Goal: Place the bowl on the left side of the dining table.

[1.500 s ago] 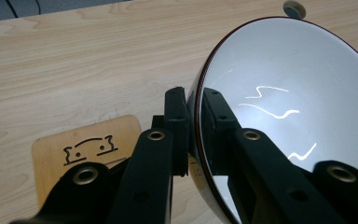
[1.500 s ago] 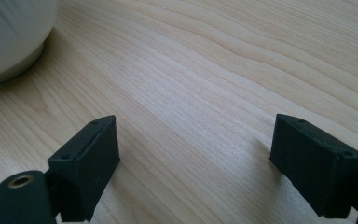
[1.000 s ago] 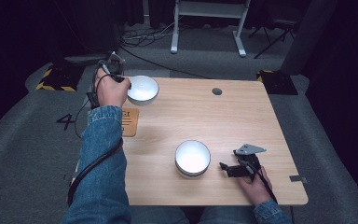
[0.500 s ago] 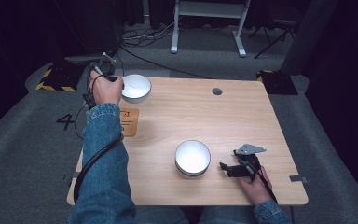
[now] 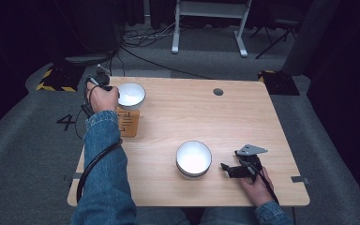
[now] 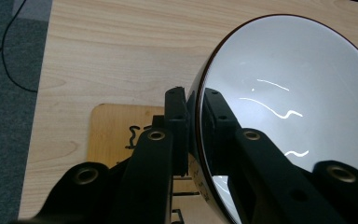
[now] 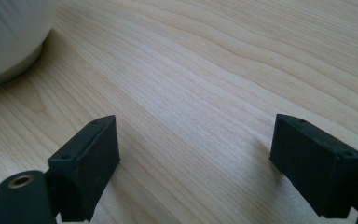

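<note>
While we're pinching the rim of the far-left bowl (image 6: pixel 298 112) w/ the left gripper (image 6: pixel 193 126), prob. to lift or drag it, the right gripper (image 7: pixel 196 158) is idling w/ jaws apart near the 2nd bowl (image 5: pixel 193 158) on the table (image 5: pixel 178 117).

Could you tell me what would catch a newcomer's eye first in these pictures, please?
Most striking is the left hand-held gripper pinching the rim of a white bowl at the table's far left, beside a small wooden coaster. A second white bowl sits near the front edge of the light wooden table, and the right hand-held gripper rests open on the wood just to its right.
</note>
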### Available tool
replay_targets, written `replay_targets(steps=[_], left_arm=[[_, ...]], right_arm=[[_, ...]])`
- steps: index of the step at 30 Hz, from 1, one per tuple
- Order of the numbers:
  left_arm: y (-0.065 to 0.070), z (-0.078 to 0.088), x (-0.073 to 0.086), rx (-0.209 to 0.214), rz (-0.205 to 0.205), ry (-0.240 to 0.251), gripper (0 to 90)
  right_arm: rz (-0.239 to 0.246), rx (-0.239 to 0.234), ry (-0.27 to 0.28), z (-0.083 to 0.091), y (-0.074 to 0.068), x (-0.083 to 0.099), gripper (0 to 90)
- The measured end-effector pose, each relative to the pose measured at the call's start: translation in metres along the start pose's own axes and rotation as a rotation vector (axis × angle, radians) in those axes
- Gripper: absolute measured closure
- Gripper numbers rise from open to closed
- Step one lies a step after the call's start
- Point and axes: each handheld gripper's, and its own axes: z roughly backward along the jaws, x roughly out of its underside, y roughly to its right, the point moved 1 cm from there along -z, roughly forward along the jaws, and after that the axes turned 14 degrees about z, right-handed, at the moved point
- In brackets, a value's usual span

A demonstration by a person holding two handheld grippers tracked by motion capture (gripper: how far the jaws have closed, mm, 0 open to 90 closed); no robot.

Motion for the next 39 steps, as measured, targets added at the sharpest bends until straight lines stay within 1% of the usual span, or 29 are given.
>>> replay_targets(steps=[3, 4, 7, 9, 10, 11, 13, 15, 17, 19, 21, 22, 23, 25, 26, 28, 33, 36, 39], left_arm=[[-0.006, -0.004, 0.001, -0.012, 0.013, 0.002, 82.2], [-0.008, -0.005, 0.002, -0.020, 0.017, 0.012, 82.2], [-0.015, -0.007, 0.004, -0.037, 0.025, 0.006, 82.2], [-0.020, -0.009, 0.005, -0.039, 0.036, 0.007, 82.2], [-0.023, -0.010, 0.006, -0.033, 0.053, 0.002, 82.1], [-0.025, -0.010, 0.006, -0.024, 0.059, -0.003, 82.1], [-0.031, -0.012, 0.008, -0.018, 0.070, 0.002, 82.3], [-0.035, -0.014, 0.010, -0.030, 0.079, 0.002, 82.3], [-0.039, -0.016, 0.013, -0.037, 0.082, -0.014, 82.2], [-0.042, -0.020, 0.016, -0.045, 0.091, -0.011, 82.2], [-0.047, -0.023, 0.019, -0.045, 0.099, -0.024, 82.2], [-0.048, -0.024, 0.020, -0.039, 0.101, -0.024, 82.2], [-0.050, -0.025, 0.021, -0.051, 0.103, -0.015, 82.2], [-0.052, -0.026, 0.022, -0.041, 0.106, -0.028, 82.3], [-0.052, -0.027, 0.023, -0.041, 0.113, -0.025, 82.2], [-0.054, -0.028, 0.024, -0.049, 0.117, -0.025, 82.2], [-0.056, -0.029, 0.025, -0.064, 0.107, -0.038, 82.1], [-0.058, -0.028, 0.026, -0.077, 0.106, -0.034, 82.1], [-0.059, -0.028, 0.026, -0.064, 0.105, -0.042, 82.0]], right_arm=[[0.000, 0.000, 0.000, 0.000, 0.000, 0.000, 15.6], [0.000, 0.000, 0.000, 0.000, 0.000, 0.000, 15.6], [0.000, 0.000, 0.000, 0.000, 0.000, 0.000, 15.6], [0.001, 0.000, 0.000, 0.000, 0.000, 0.000, 15.6], [0.000, 0.000, 0.000, 0.000, 0.000, 0.000, 15.6], [0.001, 0.000, 0.000, 0.000, 0.000, 0.000, 15.6], [0.001, 0.000, 0.000, 0.000, 0.000, 0.000, 15.6], [0.001, 0.000, -0.001, 0.000, 0.000, 0.000, 15.6], [0.001, 0.000, 0.000, 0.000, 0.000, 0.000, 15.6], [-0.005, 0.001, -0.005, 0.000, 0.000, 0.000, 15.6], [-0.005, 0.001, -0.004, 0.000, 0.000, 0.000, 15.6], [-0.005, 0.001, -0.004, 0.000, 0.000, 0.000, 15.6], [0.003, 0.001, -0.002, 0.000, 0.000, 0.000, 15.6], [0.003, 0.001, -0.002, 0.000, 0.000, 0.000, 15.6], [-0.006, 0.001, -0.007, 0.001, 0.000, 0.000, 15.6], [-0.006, 0.001, -0.007, 0.000, 0.000, 0.000, 15.6], [0.001, -0.001, -0.002, 0.000, 0.000, 0.000, 15.6], [0.001, -0.001, -0.002, 0.000, 0.000, 0.000, 15.6], [0.002, -0.001, -0.002, 0.000, 0.000, 0.000, 15.6]])
